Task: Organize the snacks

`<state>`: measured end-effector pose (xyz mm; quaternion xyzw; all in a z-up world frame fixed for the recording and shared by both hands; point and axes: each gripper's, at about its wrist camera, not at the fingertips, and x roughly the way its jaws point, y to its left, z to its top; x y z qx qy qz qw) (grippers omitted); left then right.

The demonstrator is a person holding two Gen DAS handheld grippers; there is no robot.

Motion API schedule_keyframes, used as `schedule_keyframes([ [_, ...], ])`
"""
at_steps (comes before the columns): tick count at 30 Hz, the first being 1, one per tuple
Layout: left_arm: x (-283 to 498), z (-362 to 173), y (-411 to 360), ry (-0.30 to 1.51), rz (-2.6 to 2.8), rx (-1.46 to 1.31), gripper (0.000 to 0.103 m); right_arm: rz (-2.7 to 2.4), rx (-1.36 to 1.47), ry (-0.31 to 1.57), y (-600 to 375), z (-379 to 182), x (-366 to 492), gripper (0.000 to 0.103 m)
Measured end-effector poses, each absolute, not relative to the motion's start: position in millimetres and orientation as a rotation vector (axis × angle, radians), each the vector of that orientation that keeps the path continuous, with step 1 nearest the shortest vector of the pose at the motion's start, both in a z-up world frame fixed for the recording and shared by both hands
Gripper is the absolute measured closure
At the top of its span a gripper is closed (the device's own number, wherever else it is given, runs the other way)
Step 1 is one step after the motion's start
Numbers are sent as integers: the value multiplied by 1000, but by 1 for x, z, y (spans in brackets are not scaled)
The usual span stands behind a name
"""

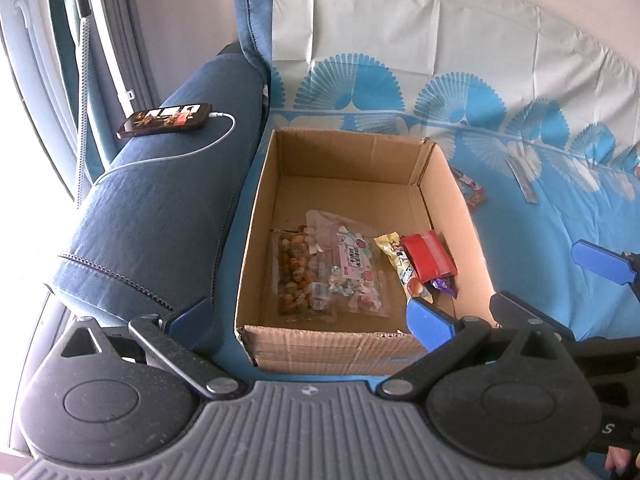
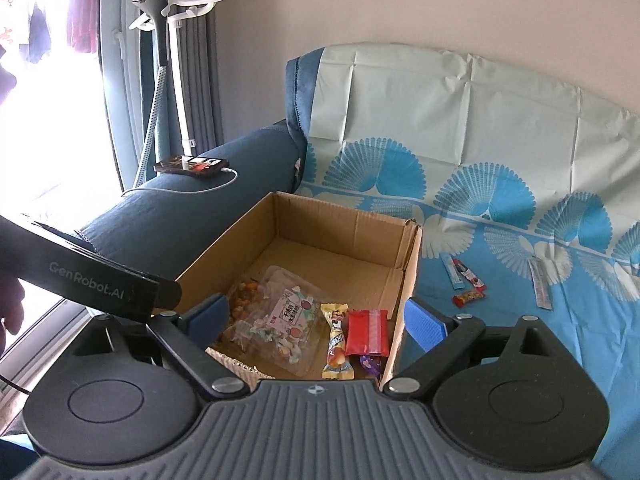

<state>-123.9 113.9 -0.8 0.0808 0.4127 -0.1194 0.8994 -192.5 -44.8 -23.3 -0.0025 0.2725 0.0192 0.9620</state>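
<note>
My cardboard box (image 1: 352, 184) shows matt, corrugated brown walls. Inside it, a clear glossy plastic bag (image 1: 348, 272) lies beside a shiny red foil packet (image 1: 428, 258). Left of the box, the sofa arm (image 1: 168, 200) is matt blue woven cloth; behind it, a creased, smooth printed sheet (image 1: 420, 52).

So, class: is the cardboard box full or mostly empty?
Mostly empty. The cardboard box holds only a few snack packets at one end; bare floor beyond.

A phone (image 1: 164, 120) lies on the blue sofa armrest (image 1: 160, 208), plugged into a white charging cable (image 1: 192, 151). Behind stands a garment steamer (image 2: 160, 12) beside grey curtains (image 2: 196, 80).
</note>
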Motion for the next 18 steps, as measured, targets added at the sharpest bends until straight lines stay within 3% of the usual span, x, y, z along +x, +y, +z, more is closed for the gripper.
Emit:
schedule_keyframes([
  [18, -119, -8, 112, 882, -261, 175, 0, 28, -8, 558, -41, -27, -189, 7],
])
